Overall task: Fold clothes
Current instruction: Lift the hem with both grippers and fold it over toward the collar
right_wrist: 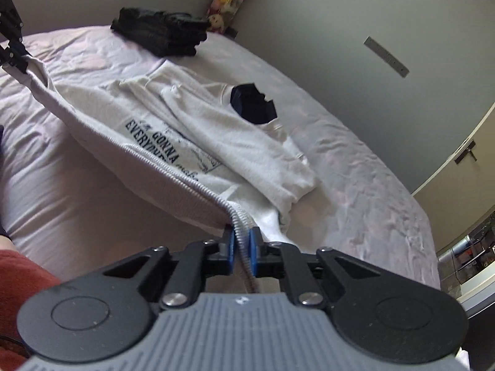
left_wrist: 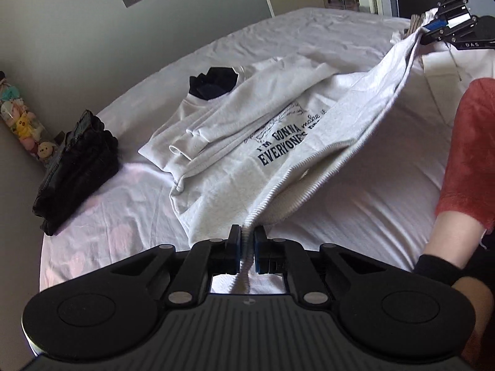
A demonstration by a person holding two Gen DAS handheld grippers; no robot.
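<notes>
- Sleeves already folded in on our sweatshirt, dark pile done.
- Left gripper and right gripper both clamped on the hem, bottom-up fold left.

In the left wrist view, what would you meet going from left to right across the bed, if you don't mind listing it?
Tube of plush toys → dark folded clothes → white sweatshirt → right gripper pinching its hem.

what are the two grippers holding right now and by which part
Both hold the pale grey printed sweatshirt by its ribbed bottom hem: left gripper at one corner, right gripper at the other.
</notes>
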